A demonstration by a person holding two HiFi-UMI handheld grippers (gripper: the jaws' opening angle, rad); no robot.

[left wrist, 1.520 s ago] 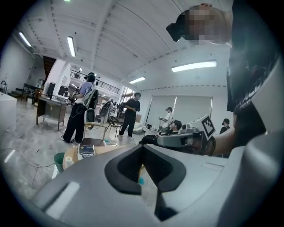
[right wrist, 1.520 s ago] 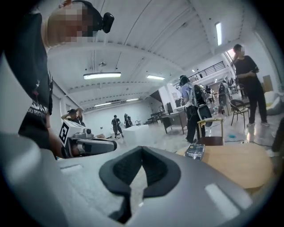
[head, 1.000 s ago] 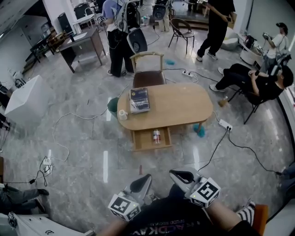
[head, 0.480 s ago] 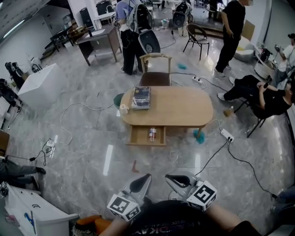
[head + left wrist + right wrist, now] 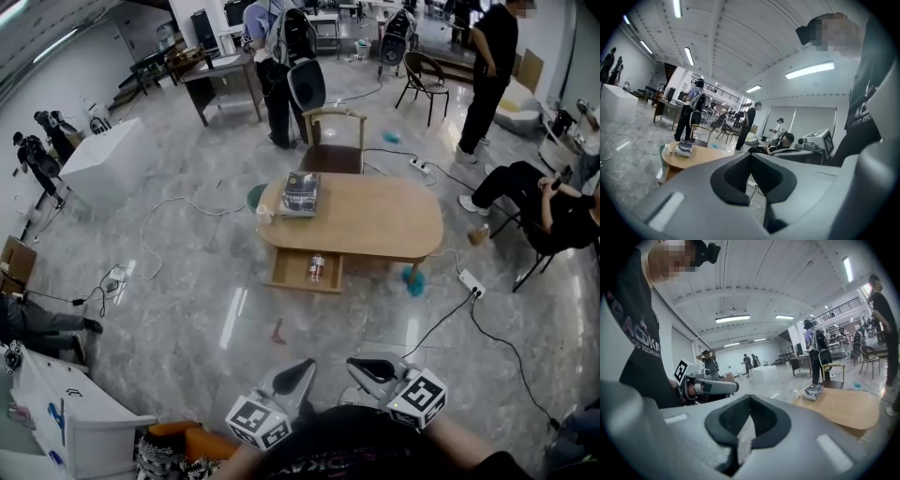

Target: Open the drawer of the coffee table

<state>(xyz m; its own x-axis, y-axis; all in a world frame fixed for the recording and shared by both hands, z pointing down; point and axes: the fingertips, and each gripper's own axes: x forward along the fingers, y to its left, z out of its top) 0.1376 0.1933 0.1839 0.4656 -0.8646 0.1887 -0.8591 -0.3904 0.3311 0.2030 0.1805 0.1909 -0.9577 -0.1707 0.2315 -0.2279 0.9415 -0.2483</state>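
Observation:
The oval wooden coffee table [image 5: 375, 225] stands mid-floor, well ahead of me. Its drawer [image 5: 291, 274] is pulled out on the near side, with a small can [image 5: 317, 268] lying inside. On the tabletop are a book [image 5: 302, 194] and a white cup [image 5: 265, 215]. My left gripper [image 5: 302, 367] and right gripper [image 5: 362, 366] are held close to my body, far from the table, both shut with nothing in them. The left gripper view shows its shut jaws [image 5: 750, 155] with the table [image 5: 701, 159] beyond. In the right gripper view, the shut jaws [image 5: 750, 398] point left of the table [image 5: 846, 408].
A wooden chair [image 5: 334, 141] stands behind the table. Cables and a power strip [image 5: 472, 282] trail over the marble floor. A teal object [image 5: 413, 280] lies by the table's right leg and a small red item [image 5: 278, 331] on the floor. A person sits at right [image 5: 548, 206]; others stand farther back.
The table and its open drawer have drawn farther away and shifted right in the head view. Both grippers stay shut near my body.

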